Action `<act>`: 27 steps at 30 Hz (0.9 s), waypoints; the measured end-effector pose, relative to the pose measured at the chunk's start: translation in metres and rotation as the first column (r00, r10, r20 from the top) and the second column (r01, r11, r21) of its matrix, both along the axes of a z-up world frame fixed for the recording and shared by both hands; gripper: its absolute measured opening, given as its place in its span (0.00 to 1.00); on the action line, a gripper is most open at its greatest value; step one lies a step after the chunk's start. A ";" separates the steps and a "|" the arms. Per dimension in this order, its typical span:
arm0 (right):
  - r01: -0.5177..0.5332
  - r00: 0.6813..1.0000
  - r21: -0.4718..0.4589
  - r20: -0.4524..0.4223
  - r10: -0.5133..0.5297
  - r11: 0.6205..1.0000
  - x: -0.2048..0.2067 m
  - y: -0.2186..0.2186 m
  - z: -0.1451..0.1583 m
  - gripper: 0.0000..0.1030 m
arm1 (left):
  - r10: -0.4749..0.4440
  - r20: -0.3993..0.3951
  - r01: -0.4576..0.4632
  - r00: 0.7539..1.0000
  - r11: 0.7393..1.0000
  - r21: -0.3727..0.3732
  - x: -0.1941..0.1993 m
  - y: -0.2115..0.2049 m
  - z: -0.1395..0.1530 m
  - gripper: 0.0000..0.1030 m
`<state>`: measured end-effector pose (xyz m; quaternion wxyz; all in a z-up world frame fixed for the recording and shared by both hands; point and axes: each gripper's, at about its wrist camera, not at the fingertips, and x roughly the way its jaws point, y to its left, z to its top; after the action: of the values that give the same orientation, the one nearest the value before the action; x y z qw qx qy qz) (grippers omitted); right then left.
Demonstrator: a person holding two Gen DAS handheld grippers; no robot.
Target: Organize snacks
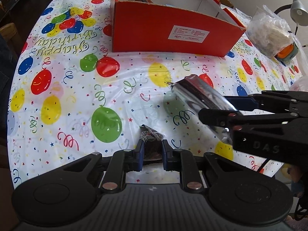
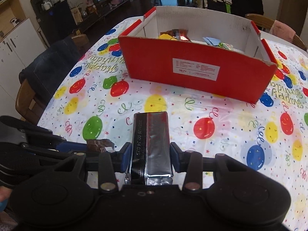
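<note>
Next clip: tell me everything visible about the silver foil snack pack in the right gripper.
The silver foil snack pack is a long, glossy block-shaped pouch with a dark band, a crimped back seam and a printed date code along it. The right gripper is shut on its near end, pads against both long sides. It points toward the red cardboard box, held above the balloon-print tablecloth, not inside the box yet.

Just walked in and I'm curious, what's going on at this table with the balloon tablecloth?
A person is sorting snacks with two handheld grippers. The right gripper is clamped on a long silver foil packet, held above the tablecloth. The left gripper grips a small dark wrapped snack. Both face the red cardboard box, which already holds a few snacks. A clear bag sits to the box's right.
</note>
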<state>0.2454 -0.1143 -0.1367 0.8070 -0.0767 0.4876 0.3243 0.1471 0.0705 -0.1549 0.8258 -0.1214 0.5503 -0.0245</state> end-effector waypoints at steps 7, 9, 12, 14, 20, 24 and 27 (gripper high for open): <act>0.042 0.999 0.031 0.011 -0.042 0.999 -0.004 -0.010 0.013 0.39 | 0.013 0.022 -0.013 1.000 1.000 -0.008 -0.001 0.008 0.007 0.16; 0.053 0.998 0.041 0.012 -0.053 0.998 -0.004 -0.014 0.017 0.39 | 0.024 0.027 -0.023 0.999 1.000 -0.013 -0.001 0.012 0.009 0.15; 0.068 0.997 0.049 0.022 -0.069 0.996 -0.005 -0.018 0.023 0.39 | 0.040 0.038 -0.039 0.998 0.999 -0.027 0.000 0.018 0.015 0.14; 0.077 0.997 0.059 0.027 -0.079 0.995 -0.004 -0.020 0.028 0.39 | 0.050 0.051 -0.048 0.997 0.998 -0.033 0.001 0.022 0.021 0.13; 0.095 0.993 0.081 0.056 -0.100 0.992 0.001 -0.025 0.043 0.39 | 0.066 0.099 -0.062 0.993 0.997 -0.045 0.007 0.028 0.045 0.13; 0.100 0.991 0.096 0.075 -0.107 0.990 0.007 -0.028 0.054 0.40 | 0.054 0.135 -0.051 0.989 0.998 -0.020 0.014 0.026 0.061 0.13; 0.096 0.990 0.107 0.091 -0.106 0.990 0.014 -0.029 0.063 0.40 | 0.048 0.156 -0.047 0.987 0.999 -0.008 0.023 0.024 0.072 0.13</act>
<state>0.2594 -0.1434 -0.0741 0.8478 -0.0261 0.4342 0.3032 0.1698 0.0941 -0.0833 0.8665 -0.1342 0.4806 -0.0155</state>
